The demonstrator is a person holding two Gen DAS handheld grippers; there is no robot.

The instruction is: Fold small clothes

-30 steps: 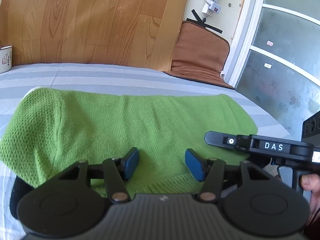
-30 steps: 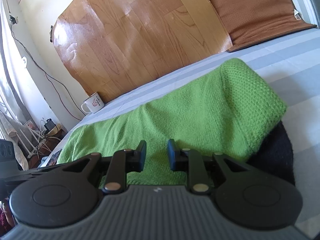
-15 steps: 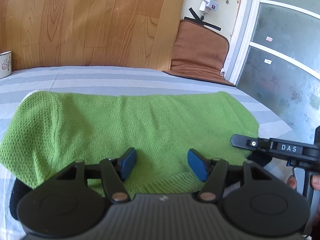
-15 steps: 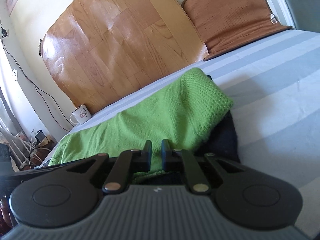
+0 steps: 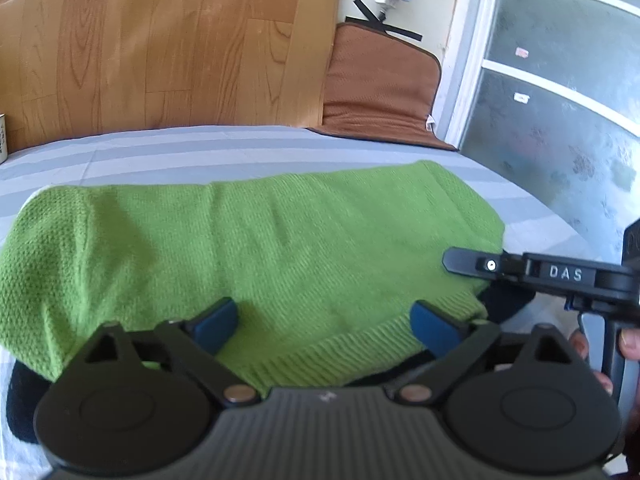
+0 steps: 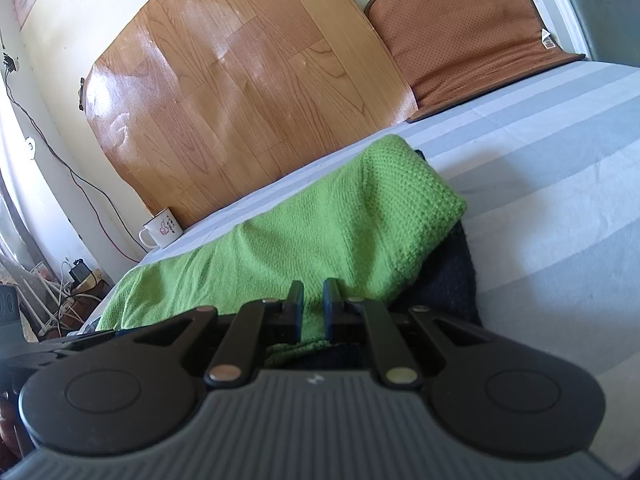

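Nearest the left wrist camera, the left black two-finger gripper with blue pads (image 5: 324, 320) is hovering with its jaws spread wide over the ribbed hem of the green knitted garment (image 5: 256, 248), and nothing is sitting between the fingers. Just to its right, the right black two-finger gripper (image 6: 312, 304) is showing side-on with the letters DAS on its body, a person's fingers (image 5: 630, 340) wrapping its handle. From the right wrist camera, that gripper's jaws are standing narrow, with only a slim gap between them; green knit is showing behind that gap, though I cannot tell whether the pads are pinching any of it. A dark navy knitted piece (image 6: 452, 276) is lying under the green garment, peeking out at its right end and, in the left view, at the lower left edge too. Both are lying flat on the grey and white striped bedsheet (image 6: 552, 184), the green garment stretching lengthwise across the bed. Farther off, a white enamel mug with a small drawing (image 6: 162, 228) is standing at the bed's far left edge. Beyond it, a sheet of wood-grain vinyl (image 6: 240, 80) is leaning against the wall, and a brown padded mat (image 6: 464, 28) is propping up beside it.
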